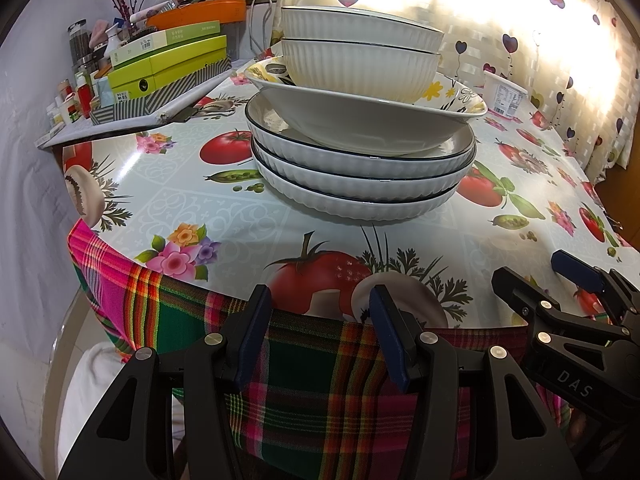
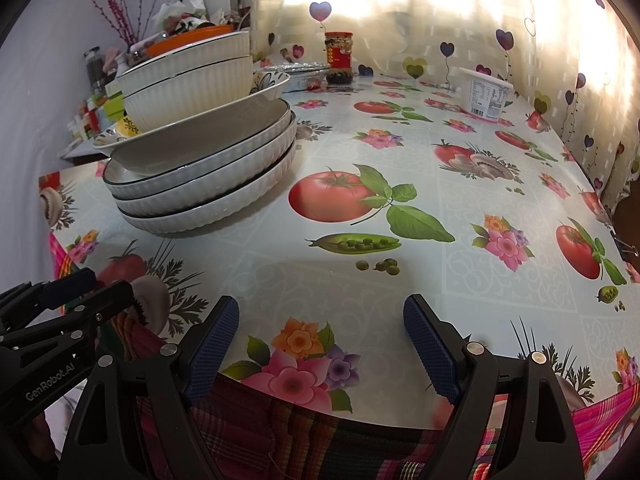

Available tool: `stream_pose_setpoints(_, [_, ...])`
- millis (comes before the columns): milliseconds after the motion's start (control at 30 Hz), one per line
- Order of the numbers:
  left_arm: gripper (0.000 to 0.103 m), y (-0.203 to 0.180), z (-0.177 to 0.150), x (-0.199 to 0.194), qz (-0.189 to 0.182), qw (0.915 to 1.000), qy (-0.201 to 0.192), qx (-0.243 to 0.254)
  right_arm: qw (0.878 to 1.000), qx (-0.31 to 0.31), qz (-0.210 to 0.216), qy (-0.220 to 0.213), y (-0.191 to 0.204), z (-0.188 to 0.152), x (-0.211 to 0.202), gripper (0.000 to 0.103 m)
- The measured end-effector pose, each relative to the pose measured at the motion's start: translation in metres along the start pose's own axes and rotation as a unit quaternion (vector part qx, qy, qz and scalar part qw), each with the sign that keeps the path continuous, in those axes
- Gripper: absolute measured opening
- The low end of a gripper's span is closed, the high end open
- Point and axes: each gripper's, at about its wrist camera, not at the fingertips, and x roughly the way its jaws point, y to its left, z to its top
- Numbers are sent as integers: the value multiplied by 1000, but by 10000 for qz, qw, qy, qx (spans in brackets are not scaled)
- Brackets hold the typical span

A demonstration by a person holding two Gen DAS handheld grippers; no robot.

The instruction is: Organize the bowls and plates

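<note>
Low in the left wrist view, the left gripper (image 1: pixel 320 300) angles downward over the near table edge, its jaws parted with nothing between them, only the plaid cloth (image 1: pixel 320 392) below. Centre frame stands the stack: three ribbed plates (image 1: pixel 360 172), a grey bowl (image 1: pixel 360 120), a flowered bowl (image 1: pixel 468 96) and two ribbed bowls (image 1: pixel 360 52) on top. In the right wrist view, the right gripper (image 2: pixel 320 320) tilts likewise at bottom centre, jaws wide and empty above the tablecloth (image 2: pixel 400 152); the stack sits upper left.

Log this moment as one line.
left gripper open, empty | right gripper open, empty | dish stack untouched on table
</note>
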Motion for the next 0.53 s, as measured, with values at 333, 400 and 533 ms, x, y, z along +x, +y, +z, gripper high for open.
stream_pose_setpoints(333, [52, 15, 3, -12, -68, 9997, -148, -186, 9995, 216, 171, -132, -6, 5, -9, 85])
stream_pose_setpoints(400, [52, 18, 5, -16, -57, 9996, -187, -197, 9994, 229, 162, -179, -6, 7, -12, 85])
stream_pose_setpoints(533, [52, 25, 8, -23, -23, 9992, -302, -244, 9992, 264, 161, -256, -5, 11, -18, 85])
